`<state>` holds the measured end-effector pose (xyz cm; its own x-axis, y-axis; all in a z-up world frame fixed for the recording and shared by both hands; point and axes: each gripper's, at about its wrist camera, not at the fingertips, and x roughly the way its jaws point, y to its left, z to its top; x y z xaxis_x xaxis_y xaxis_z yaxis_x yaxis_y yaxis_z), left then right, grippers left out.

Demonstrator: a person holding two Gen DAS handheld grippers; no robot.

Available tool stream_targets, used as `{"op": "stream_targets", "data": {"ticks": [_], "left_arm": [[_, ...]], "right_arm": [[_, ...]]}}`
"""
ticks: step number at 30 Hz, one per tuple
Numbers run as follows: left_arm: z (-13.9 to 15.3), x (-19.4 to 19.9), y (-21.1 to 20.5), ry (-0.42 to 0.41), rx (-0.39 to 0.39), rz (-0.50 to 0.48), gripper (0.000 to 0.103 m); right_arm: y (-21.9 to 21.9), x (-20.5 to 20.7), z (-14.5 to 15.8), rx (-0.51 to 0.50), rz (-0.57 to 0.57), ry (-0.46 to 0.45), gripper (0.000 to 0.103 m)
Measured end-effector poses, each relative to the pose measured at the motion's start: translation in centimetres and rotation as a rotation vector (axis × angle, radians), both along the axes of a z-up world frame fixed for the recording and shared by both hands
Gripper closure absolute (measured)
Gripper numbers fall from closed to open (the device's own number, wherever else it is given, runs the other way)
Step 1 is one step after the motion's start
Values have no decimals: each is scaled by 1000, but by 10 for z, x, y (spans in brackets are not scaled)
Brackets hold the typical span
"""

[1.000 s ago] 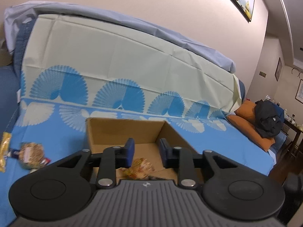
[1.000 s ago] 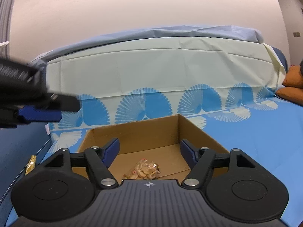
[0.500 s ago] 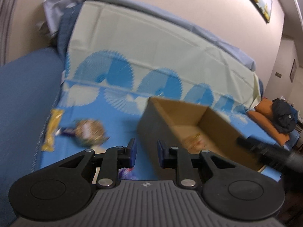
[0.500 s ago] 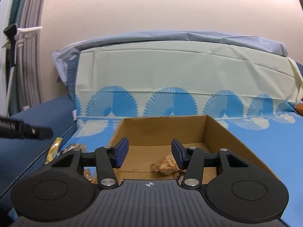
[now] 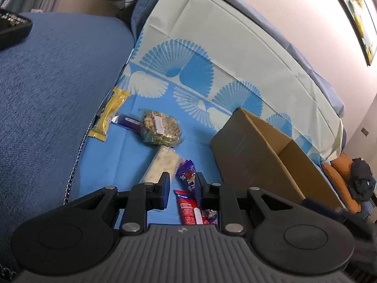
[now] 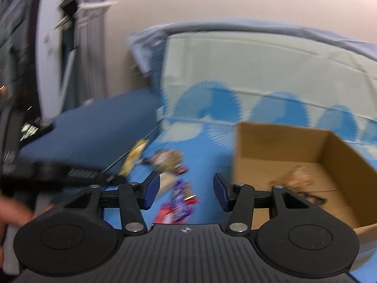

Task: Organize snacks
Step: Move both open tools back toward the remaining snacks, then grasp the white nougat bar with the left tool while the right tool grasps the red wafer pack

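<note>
A: Cardboard box (image 5: 264,155) now sits off to the right; a second ago the left claw (image 5: 182,184) hung over it. One snack (image 6: 294,176) is already inside.
B: Left claw state?
A: Narrow gap, empty, swung over the purple wrapper (image 5: 187,173) on the sofa cover (image 5: 132,160).
B: Right claw (image 6: 186,188)?
A: Wide, empty, blurred, turning toward the same pile. Next pick is starting.

left gripper (image 5: 182,184) fingers parted above a purple snack packet (image 5: 186,175), cardboard box (image 5: 259,155) just right.
</note>
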<state>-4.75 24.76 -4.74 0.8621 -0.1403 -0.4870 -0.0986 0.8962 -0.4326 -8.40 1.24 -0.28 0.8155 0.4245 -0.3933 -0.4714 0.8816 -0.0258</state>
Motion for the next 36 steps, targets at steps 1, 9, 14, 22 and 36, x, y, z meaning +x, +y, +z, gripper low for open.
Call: {"op": "stream_targets", "data": {"ticks": [1, 9, 14, 22, 36], "left_arm": [[-1, -1, 1, 5, -1, 4, 79], [-4, 11, -4, 32, 32, 30, 78], [-11, 26, -4, 59, 48, 68, 74], [-25, 47, -4, 115, 98, 122, 39], [-40, 69, -22, 191, 228, 88, 26]], "right_arm": [[7, -1, -6, -15, 24, 10, 51], [37, 14, -40, -63, 71, 110, 49], [44, 28, -58, -85, 67, 159, 41], [51, 53, -79, -111, 39, 259, 28], [58, 73, -100, -115, -8, 390, 27]]}}
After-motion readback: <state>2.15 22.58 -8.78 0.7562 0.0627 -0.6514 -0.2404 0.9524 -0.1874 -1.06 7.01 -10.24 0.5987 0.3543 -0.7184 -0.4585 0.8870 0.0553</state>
